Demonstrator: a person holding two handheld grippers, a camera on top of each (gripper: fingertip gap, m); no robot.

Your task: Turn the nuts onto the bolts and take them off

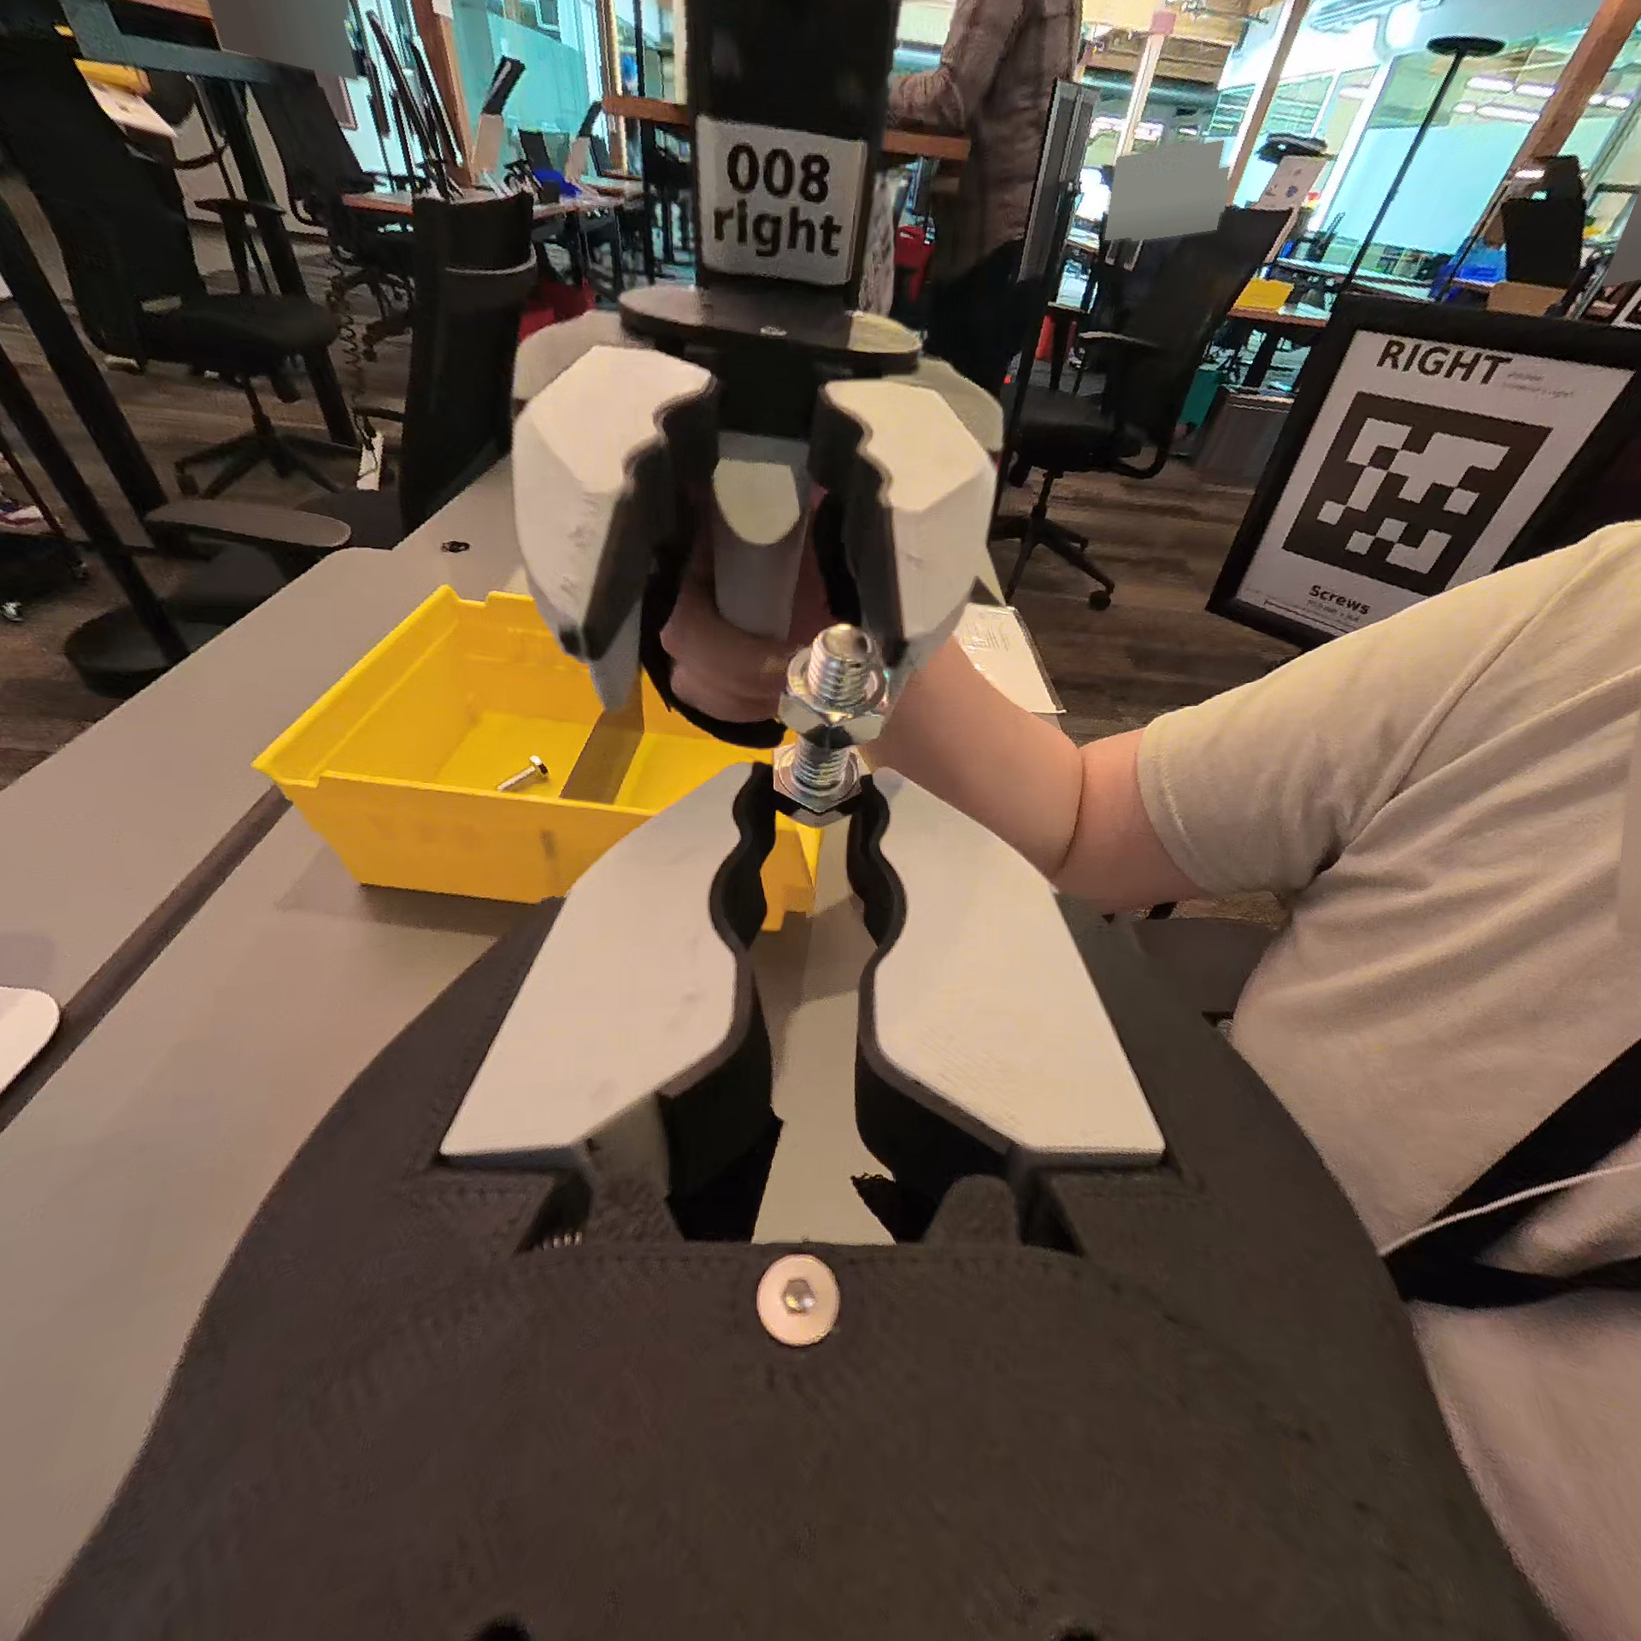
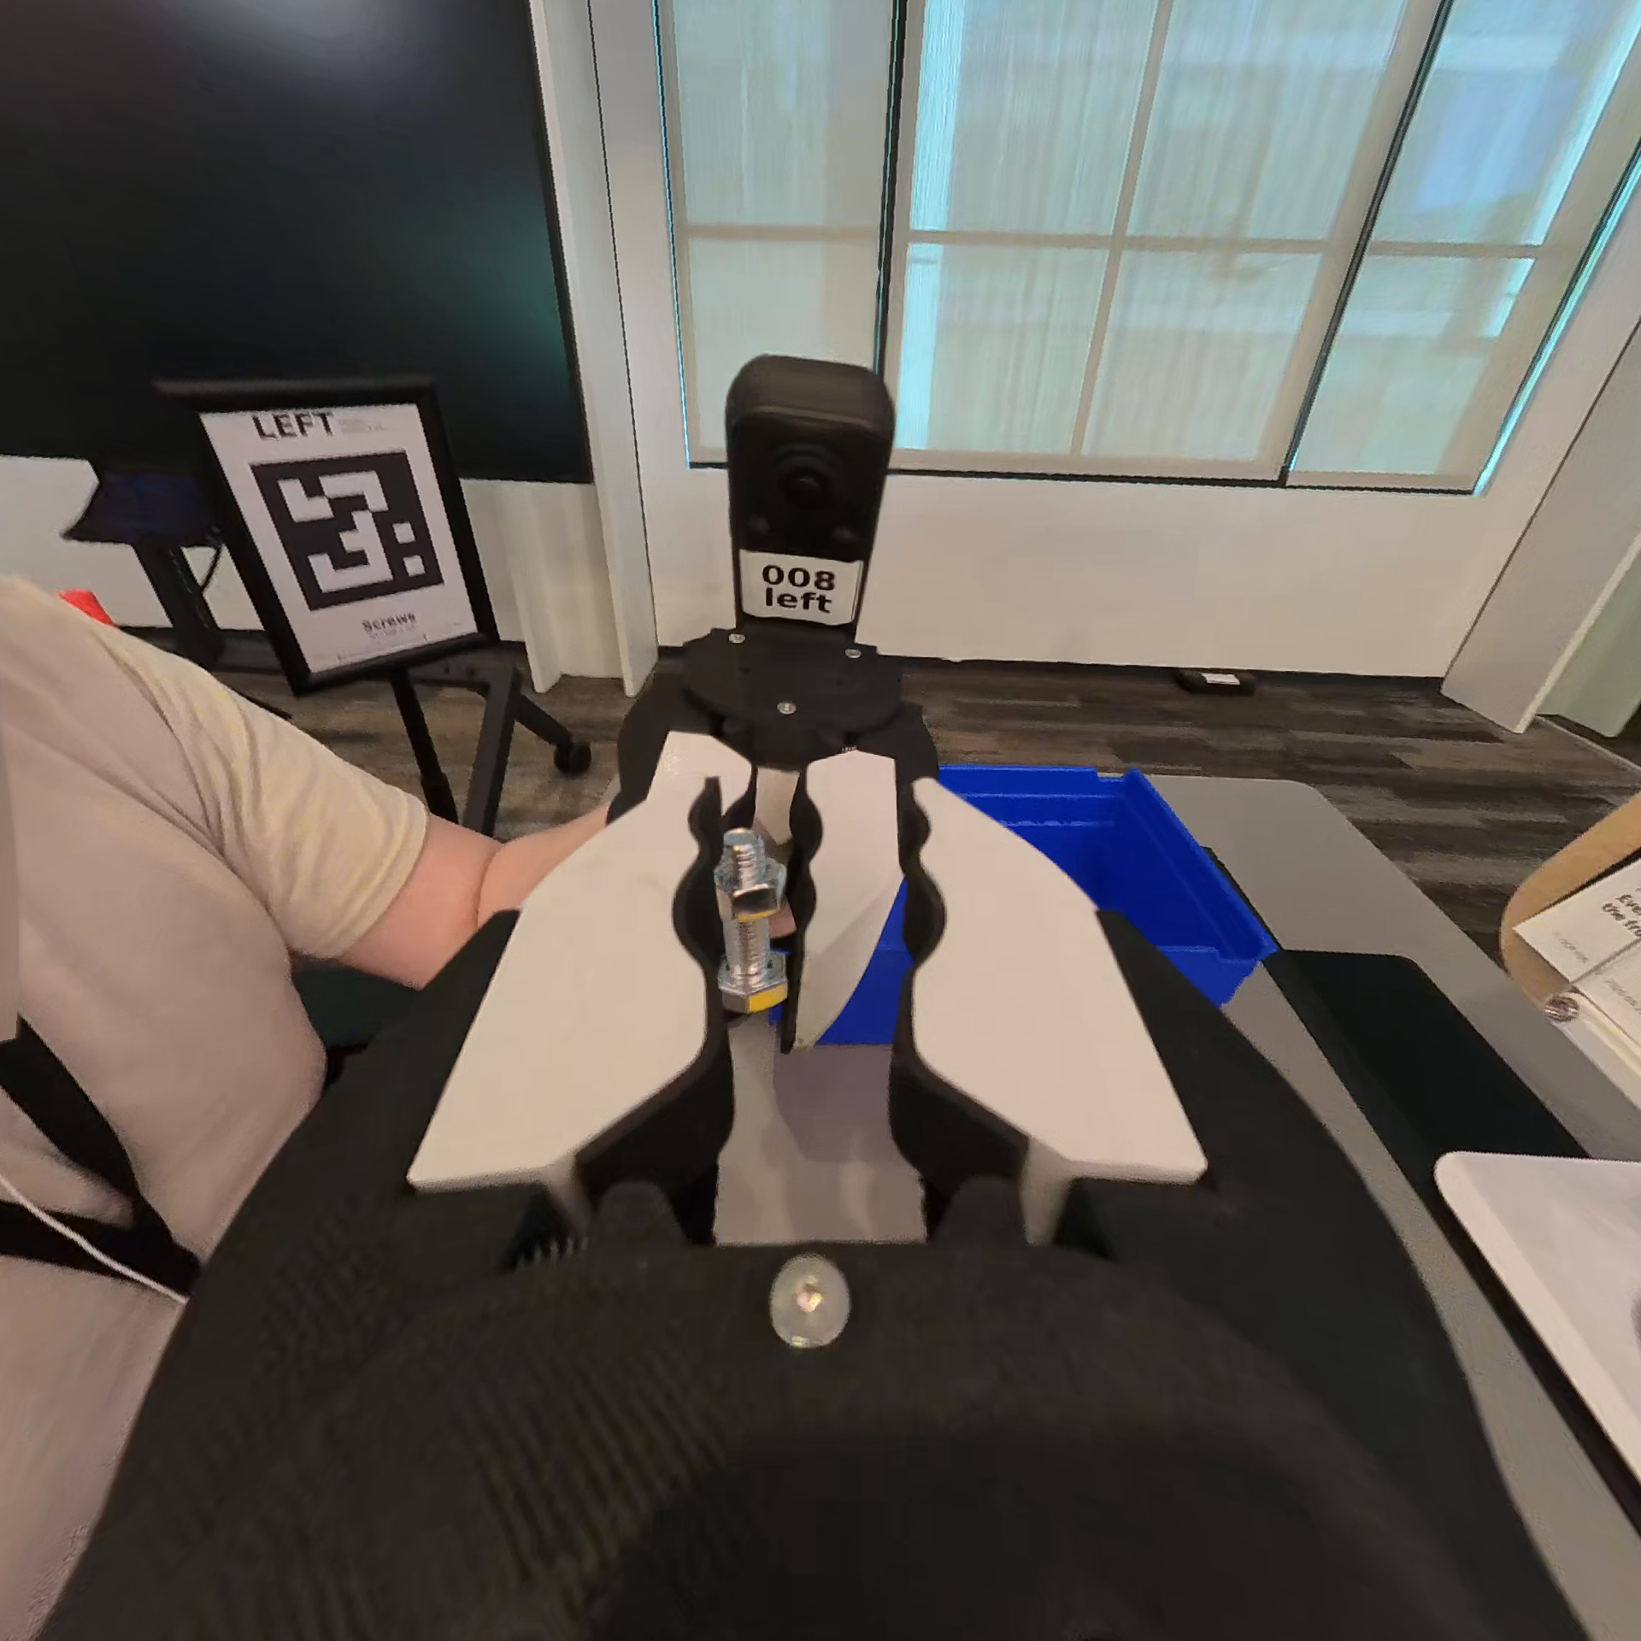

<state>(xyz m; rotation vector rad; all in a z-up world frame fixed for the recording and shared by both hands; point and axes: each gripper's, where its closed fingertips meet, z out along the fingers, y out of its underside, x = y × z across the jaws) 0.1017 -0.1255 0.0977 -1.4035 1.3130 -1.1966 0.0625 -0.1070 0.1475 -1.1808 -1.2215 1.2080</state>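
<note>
A silver bolt (image 1: pixel 821 764) stands upright, threads up, with a hex nut (image 1: pixel 832 715) threaded partway down it. My left gripper (image 1: pixel 812 799) is shut on the bolt's head. My right gripper (image 1: pixel 755 675) faces it, open, and one of its fingertips (image 1: pixel 897 653) is right beside the nut. In the right wrist view my right gripper (image 2: pixel 812 799) is wide open. The nut (image 2: pixel 750 888) and bolt (image 2: pixel 746 941) stand between its fingers, close to the left one. The left gripper (image 2: pixel 768 1012) holds the bolt from the far side, partly hidden.
A yellow bin (image 1: pixel 444 835) on the grey table holds a small loose bolt (image 1: pixel 524 772). A blue bin (image 2: pixel 1154 888) sits behind the left gripper. Marker boards on stands (image 1: pixel 1412 479) (image 2: pixel 342 533) flank the table. A person's arm (image 1: pixel 1021 781) reaches in. Papers (image 2: pixel 1589 941) lie at the right. Across from one pair of fingers to the other is roughly 6 cm.
</note>
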